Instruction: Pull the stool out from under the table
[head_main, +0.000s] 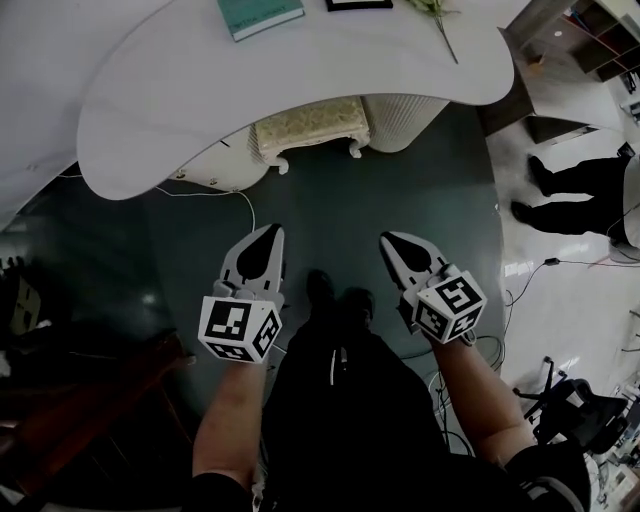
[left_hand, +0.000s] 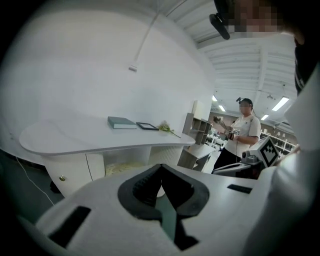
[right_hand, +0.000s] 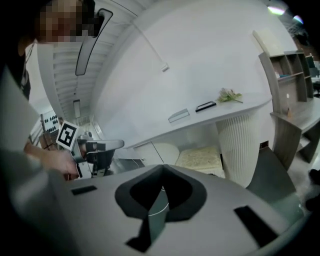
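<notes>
Both claws closed and empty, with the stool tucked under the table.
I am holding my left gripper (head_main: 271, 234) and right gripper (head_main: 389, 241) at lower centre, jaws pressed together on nothing, each cube showing a black-and-white square marker. The stool (head_main: 310, 126), a cream patterned cushion on white curled legs, is sitting at upper centre under the white curved table (head_main: 160, 120), beside a ribbed white pedestal (head_main: 405, 120), well apart from both claws.

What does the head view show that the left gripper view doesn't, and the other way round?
Head view only: the wearer's legs and the left gripper and right gripper seen from above, both shut. Left gripper view only: a bystander's white shirt and ceiling lights. Both: the white table, the book and the stool tucked beneath.
</notes>
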